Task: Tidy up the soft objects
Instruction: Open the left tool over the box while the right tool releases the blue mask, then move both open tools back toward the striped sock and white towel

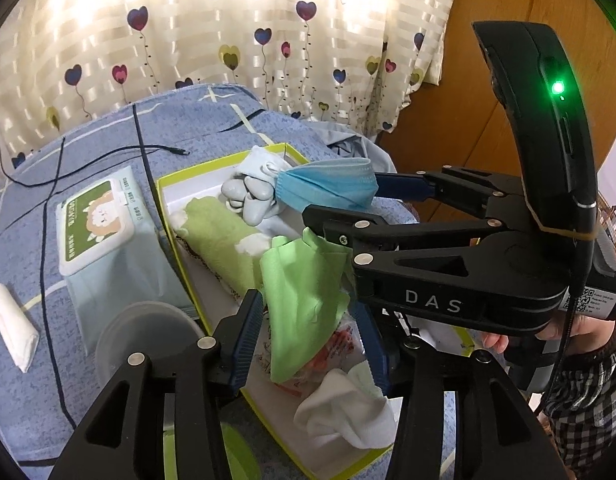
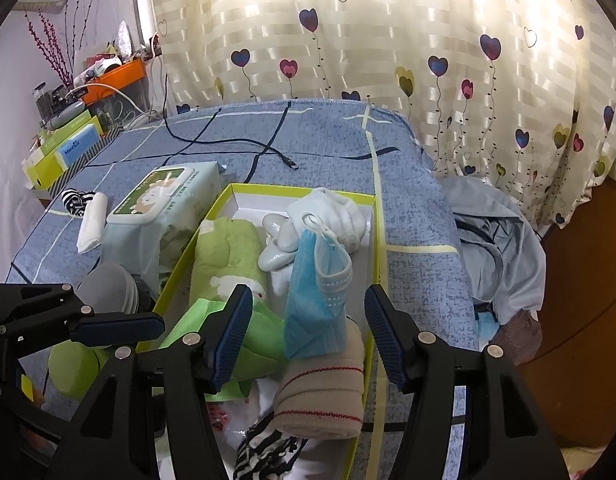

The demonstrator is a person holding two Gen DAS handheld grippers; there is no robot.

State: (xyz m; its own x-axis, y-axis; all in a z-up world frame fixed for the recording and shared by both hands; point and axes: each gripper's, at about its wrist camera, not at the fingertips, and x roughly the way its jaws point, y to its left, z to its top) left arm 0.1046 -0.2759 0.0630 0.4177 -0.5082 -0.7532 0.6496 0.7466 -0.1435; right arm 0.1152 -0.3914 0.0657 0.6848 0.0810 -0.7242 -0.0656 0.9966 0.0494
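Box (image 2: 373,240) on the bed's right edge holds both items: blue mask (image 2: 317,304) between spread, non-gripping right gripper (image 2: 308,334) pads, green cloth (image 1: 304,300) between released left gripper (image 1: 308,344) pads; both light, limp—pinch bunched folds mid-body.

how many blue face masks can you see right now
1 for certain: the blue face mask stands between the right claw fingers, over the yellow-rimmed box. A blue scrap by the grey jacket might be another; more may be hidden.
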